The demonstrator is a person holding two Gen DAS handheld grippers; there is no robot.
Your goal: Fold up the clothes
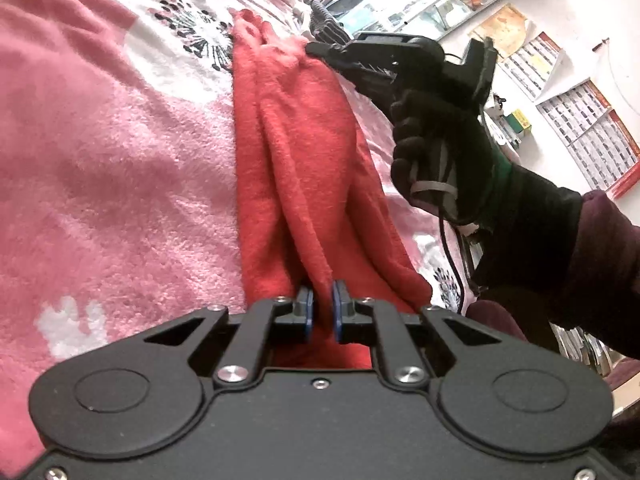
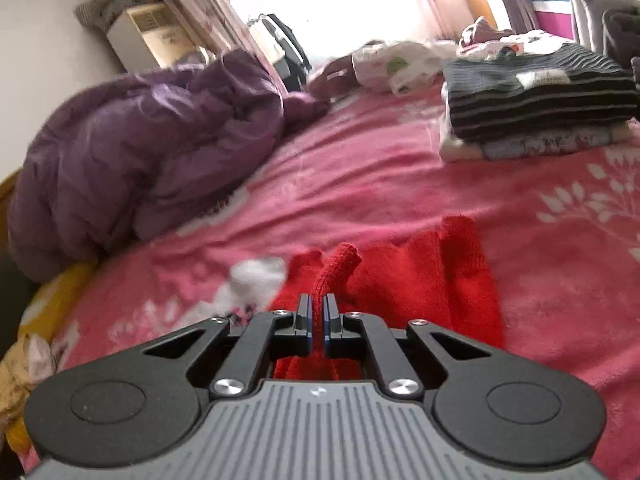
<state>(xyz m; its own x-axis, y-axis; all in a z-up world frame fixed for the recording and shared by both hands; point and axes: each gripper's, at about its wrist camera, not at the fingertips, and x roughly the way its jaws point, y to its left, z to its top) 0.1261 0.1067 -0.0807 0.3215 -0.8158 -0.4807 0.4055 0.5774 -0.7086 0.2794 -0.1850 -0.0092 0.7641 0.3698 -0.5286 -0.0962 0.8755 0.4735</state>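
A red knitted garment (image 1: 296,152) lies stretched in long folds across the pink bed cover (image 1: 100,184). My left gripper (image 1: 322,292) is shut on its near end, a ridge of red cloth pinched between the blue pads. At the far end the right gripper (image 1: 320,49), held by a black-gloved hand (image 1: 436,148), grips the cloth's other edge. In the right wrist view the right gripper (image 2: 317,312) is shut on a thin fold of the red garment (image 2: 436,280), which bunches on the bed just ahead.
A crumpled purple padded jacket (image 2: 140,152) lies at the left of the bed. A stack of folded clothes with a striped top (image 2: 536,96) sits at the back right, white items (image 2: 392,64) behind it. Shelves and wall calendars (image 1: 580,128) stand beyond the bed's edge.
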